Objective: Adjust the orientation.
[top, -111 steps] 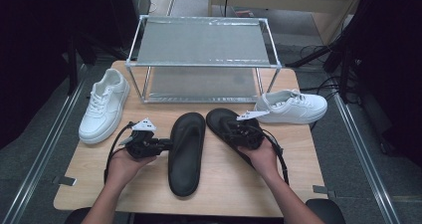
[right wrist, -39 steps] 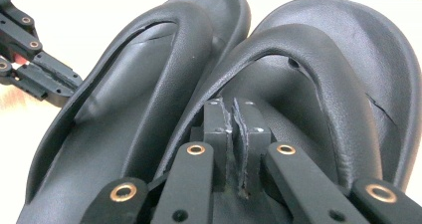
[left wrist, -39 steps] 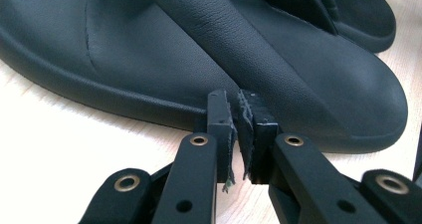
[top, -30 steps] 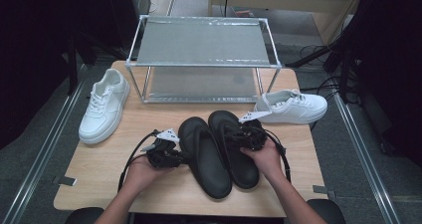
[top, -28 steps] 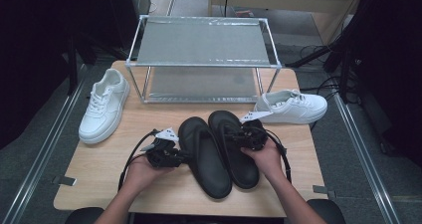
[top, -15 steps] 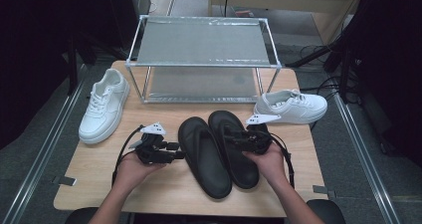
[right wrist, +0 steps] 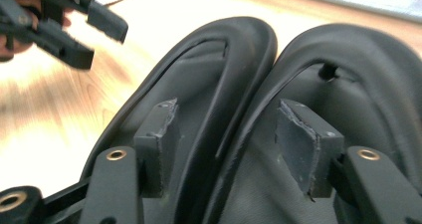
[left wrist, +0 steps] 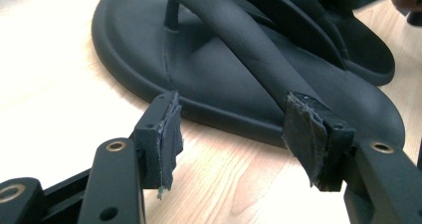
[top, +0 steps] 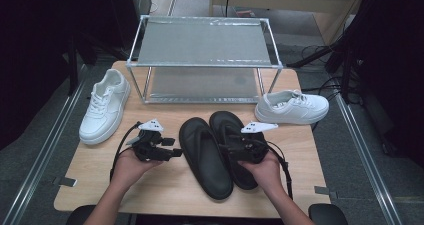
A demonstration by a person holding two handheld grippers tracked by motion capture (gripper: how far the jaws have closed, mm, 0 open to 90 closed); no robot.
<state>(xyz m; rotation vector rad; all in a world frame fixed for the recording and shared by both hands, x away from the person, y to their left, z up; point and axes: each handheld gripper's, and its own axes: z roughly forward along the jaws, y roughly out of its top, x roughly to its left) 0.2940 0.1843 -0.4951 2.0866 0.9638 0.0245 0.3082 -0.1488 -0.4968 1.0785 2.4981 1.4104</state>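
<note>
Two black flip-flops lie side by side, touching, on the wooden table: the left one [top: 205, 155] [left wrist: 224, 79] [right wrist: 199, 74] and the right one [top: 225, 127] [left wrist: 363, 50] [right wrist: 358, 84]. My left gripper [top: 177, 152] [left wrist: 231, 139] [right wrist: 97, 42] hovers just left of the left flip-flop. Its jaws have just been opening and nothing is between them. My right gripper [top: 234, 146] [right wrist: 224, 129] hangs over the right flip-flop's heel. Its jaws have also just been opening, and they stand apart above the flip-flops' meeting edges without pressing on them.
One white sneaker [top: 105, 105] lies at the table's left, another [top: 292, 106] at the right. A metal two-level rack [top: 202, 40] stands at the back. Bare wood [top: 150, 185] stretches along the front edge.
The flip-flops, apart at first, now lie together. Both grippers have opened and let go. The left one has drawn back to the left and the right one slightly to the right.
</note>
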